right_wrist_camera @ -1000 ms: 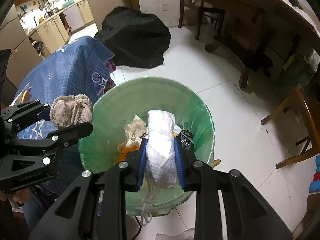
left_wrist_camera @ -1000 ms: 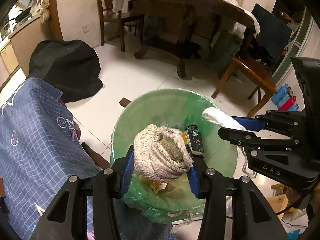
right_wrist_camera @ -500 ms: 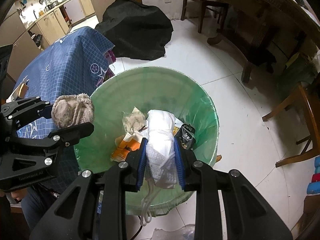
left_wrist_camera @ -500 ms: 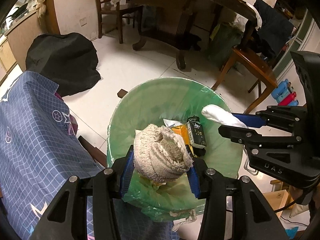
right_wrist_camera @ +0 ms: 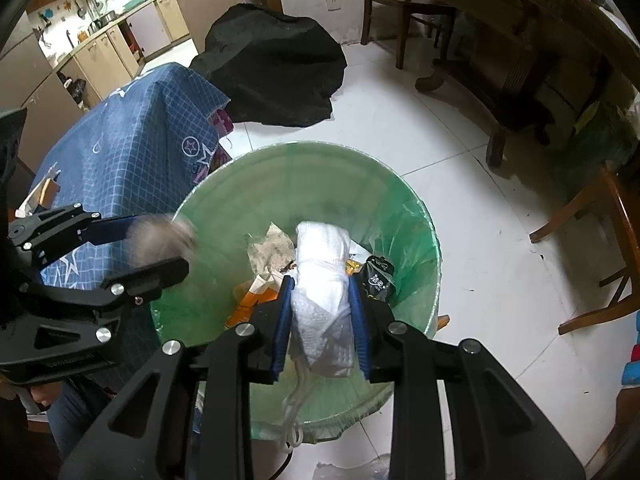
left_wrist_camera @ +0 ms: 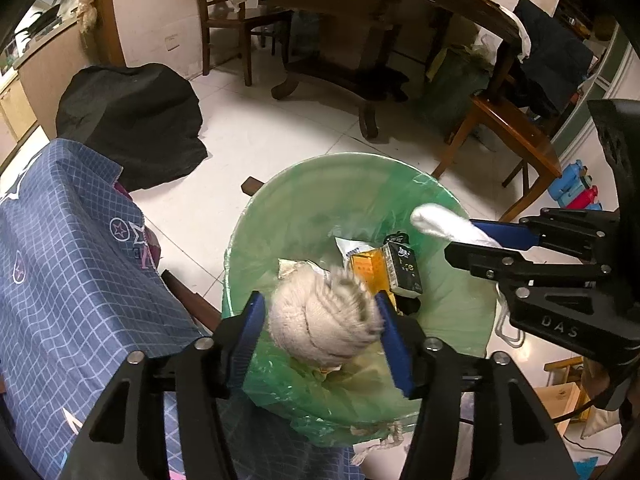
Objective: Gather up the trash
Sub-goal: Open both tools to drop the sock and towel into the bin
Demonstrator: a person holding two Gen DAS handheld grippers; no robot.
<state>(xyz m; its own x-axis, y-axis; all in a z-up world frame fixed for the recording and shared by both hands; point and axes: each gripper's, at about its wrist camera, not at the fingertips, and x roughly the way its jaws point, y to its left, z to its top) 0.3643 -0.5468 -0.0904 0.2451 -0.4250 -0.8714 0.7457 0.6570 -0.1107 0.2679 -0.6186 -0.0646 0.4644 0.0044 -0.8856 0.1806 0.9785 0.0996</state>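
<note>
A bin lined with a green bag [left_wrist_camera: 448, 200] [right_wrist_camera: 420, 216] stands on the white floor, holding an orange carton [left_wrist_camera: 364, 268], a black packet [left_wrist_camera: 404, 268] [right_wrist_camera: 376, 276] and paper scraps. My left gripper [left_wrist_camera: 322, 320] [right_wrist_camera: 160, 246] is over the bin's near rim; its jaws have spread and the beige knitted ball [left_wrist_camera: 320, 320] [right_wrist_camera: 160, 240] between them is blurred with motion. My right gripper [right_wrist_camera: 322, 320] [left_wrist_camera: 460, 236] is shut on a white cloth bundle [right_wrist_camera: 324, 296] [left_wrist_camera: 444, 220] over the bin.
A blue checked cloth [left_wrist_camera: 68, 260] [right_wrist_camera: 140, 136] covers furniture left of the bin. A black bag [left_wrist_camera: 128, 120] [right_wrist_camera: 276, 68] lies on the floor behind. A wooden table [left_wrist_camera: 384, 8] and chairs [left_wrist_camera: 516, 128] [right_wrist_camera: 600, 240] stand beyond and to the right.
My left gripper's jaws have opened wider and the beige ball has gone blurred, loosening from the grip. Both grippers have moved slightly further over the bin. The right gripper still holds the white bundle.
</note>
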